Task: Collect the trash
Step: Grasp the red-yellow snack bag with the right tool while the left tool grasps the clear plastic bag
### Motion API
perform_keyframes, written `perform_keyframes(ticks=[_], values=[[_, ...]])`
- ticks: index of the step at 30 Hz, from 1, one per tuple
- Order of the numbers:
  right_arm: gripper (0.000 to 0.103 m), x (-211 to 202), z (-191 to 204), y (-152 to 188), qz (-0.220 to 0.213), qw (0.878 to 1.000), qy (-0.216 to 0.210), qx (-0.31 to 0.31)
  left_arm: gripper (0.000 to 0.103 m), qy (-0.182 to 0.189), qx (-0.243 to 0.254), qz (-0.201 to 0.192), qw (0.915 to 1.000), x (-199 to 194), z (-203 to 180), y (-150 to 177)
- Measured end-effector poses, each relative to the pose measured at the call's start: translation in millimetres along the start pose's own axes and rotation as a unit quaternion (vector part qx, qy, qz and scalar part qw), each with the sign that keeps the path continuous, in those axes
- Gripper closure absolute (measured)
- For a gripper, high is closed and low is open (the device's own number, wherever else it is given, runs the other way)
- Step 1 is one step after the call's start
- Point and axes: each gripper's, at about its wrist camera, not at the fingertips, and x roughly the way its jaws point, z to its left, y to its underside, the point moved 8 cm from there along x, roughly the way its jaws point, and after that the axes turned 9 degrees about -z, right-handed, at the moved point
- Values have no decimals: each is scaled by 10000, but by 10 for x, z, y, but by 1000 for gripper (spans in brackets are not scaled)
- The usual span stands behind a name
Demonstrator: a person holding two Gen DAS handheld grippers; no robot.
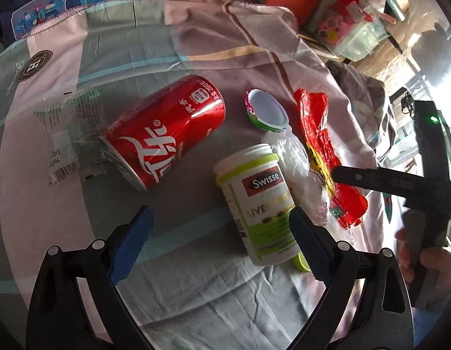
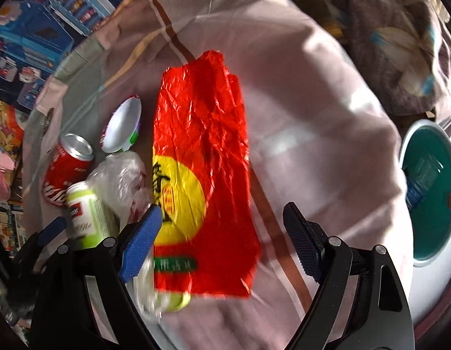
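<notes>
Trash: red can [image 1: 164,129], green-white bottle [image 1: 259,201], red wrapper [image 2: 200,172] are all lying on the bench cloth [image 1: 196,285], just ahead of the fingers.
Bin [image 2: 429,192]: standing right of the right hand-held gripper [image 2: 222,239], something blue already lying inside.
Left hand-held gripper [image 1: 222,233]: released, carrying nothing.
Right one: released, hovering over the wrapper.
Progress: seeming early; most pieces are waiting.

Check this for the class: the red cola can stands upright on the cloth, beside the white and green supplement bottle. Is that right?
Not quite. The red cola can lies on its side on the cloth, as the left wrist view shows. It is indeed beside the white and green supplement bottle.
</notes>
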Motion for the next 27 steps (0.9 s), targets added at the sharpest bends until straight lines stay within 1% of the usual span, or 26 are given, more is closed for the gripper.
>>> perform_keyframes(ticks=[7,9,11,12,14,17,21,25,27], values=[[22,114,126,-30,-190,9977,372,-526,9,87,123,63,9999,40,-33,-32],[31,121,146,-19,-296,9953,551,-738,9,82,146,71,9998,49,-49,-35],[46,95,132,-11,-440,9925,655,-929,9,69,154,72,9998,49,-59,-30],[50,78,123,-2,-481,9917,640,-1007,9,58,162,75,9998,49,-65,-26],[69,36,72,2,-510,9921,575,-989,9,31,176,77,9998,46,-73,-21],[77,-78,-43,-23,-550,9957,332,-674,9,-3,179,29,9998,11,-110,-32],[78,-322,-276,-33,-770,9959,237,-422,9,46,304,-157,9994,-79,-277,-114],[77,-475,-473,3,-836,9964,71,-131,9,114,748,-343,9965,-139,-660,-212],[77,-558,-583,74,-842,9964,-29,-3,19,77,1021,-369,9941,-113,-884,-222]])
